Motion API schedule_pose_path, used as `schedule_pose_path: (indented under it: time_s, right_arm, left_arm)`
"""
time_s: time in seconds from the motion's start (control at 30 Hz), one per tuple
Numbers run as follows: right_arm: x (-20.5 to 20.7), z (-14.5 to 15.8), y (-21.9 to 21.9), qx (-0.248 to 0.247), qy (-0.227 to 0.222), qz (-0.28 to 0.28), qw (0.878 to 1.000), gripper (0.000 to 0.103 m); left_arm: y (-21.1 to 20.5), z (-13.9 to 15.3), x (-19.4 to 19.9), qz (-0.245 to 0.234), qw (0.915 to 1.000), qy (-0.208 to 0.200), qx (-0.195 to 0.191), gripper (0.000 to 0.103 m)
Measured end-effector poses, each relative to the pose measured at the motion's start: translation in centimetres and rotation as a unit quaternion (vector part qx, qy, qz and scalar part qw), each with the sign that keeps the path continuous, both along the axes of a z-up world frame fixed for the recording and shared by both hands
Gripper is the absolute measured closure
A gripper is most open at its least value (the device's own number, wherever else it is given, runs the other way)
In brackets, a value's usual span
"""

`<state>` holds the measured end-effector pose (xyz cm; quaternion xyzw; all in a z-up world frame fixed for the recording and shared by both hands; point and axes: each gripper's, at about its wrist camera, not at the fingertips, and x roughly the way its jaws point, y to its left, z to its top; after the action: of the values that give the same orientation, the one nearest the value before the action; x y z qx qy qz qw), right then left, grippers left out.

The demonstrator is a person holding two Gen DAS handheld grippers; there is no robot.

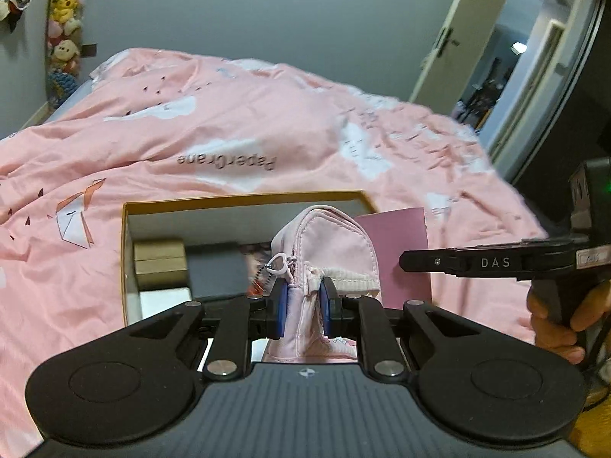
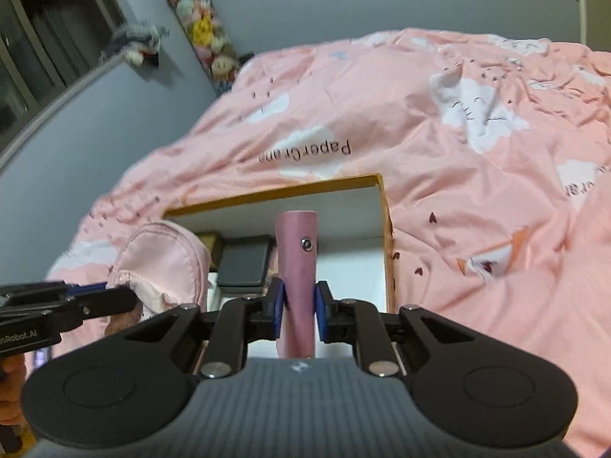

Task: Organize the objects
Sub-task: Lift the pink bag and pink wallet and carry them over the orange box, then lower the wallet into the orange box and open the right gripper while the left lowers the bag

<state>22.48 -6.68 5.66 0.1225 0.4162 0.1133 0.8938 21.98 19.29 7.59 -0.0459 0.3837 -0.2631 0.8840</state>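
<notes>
My left gripper (image 1: pixel 303 307) is shut on a pale pink zip pouch (image 1: pixel 328 244) and holds it upright over an open cardboard box (image 1: pixel 244 199) on the bed. My right gripper (image 2: pixel 299 307) is shut on a mauve snap wallet (image 2: pixel 297 263), held upright over the same box (image 2: pixel 385 229). The wallet also shows in the left wrist view (image 1: pixel 397 252), just right of the pouch. The pouch (image 2: pixel 160 259) and the left gripper (image 2: pixel 95 301) show at the left of the right wrist view. The box holds a dark flat case (image 2: pixel 244 265) and a small tan box (image 1: pixel 160 263).
The box lies on a pink quilt (image 1: pixel 229 129) with white clouds. Plush toys (image 1: pixel 67 19) hang on the grey wall at the far left. An open door (image 1: pixel 450 45) stands at the right beyond the bed.
</notes>
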Motion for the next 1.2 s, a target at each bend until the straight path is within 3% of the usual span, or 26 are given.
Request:
schedule_pose_path:
  time_s: [0.27, 0.7, 0.8, 1.03, 1.1, 1.2]
  right_arm:
    - [6.8, -4.1, 1.7, -0.05, 0.069, 0.015, 0.996, 0.085]
    - [12.0, -6.6, 3.8, -0.094, 0.122, 0.026, 0.988, 0.085]
    - [12.5, -6.7, 4.1, -0.111, 0.129, 0.024, 0.985, 0.083]
    - [12.3, -6.3, 5.9, -0.208, 0.113, 0.048, 0.97, 0.081]
    - [11.9, -6.0, 6.1, -0.234, 0.101, 0.054, 0.966, 0.074]
    - [11.5, -5.5, 6.1, -0.242, 0.098, 0.078, 0.962, 0.074]
  left_arm:
    - [-0.4, -4.0, 4.1, 0.002, 0.9986, 0.038, 0.036, 0.084]
    - [0.0, -5.6, 6.4, 0.0, 0.9976, 0.062, 0.032, 0.084]
    - [0.0, -5.7, 6.6, -0.002, 0.9975, 0.064, 0.028, 0.084]
    - [0.3, -5.7, 6.7, 0.001, 0.9974, 0.07, 0.018, 0.084]
    - [0.4, -5.8, 6.7, 0.002, 0.9973, 0.071, 0.017, 0.083]
    - [0.5, -5.8, 6.7, 0.002, 0.9973, 0.072, 0.014, 0.083]
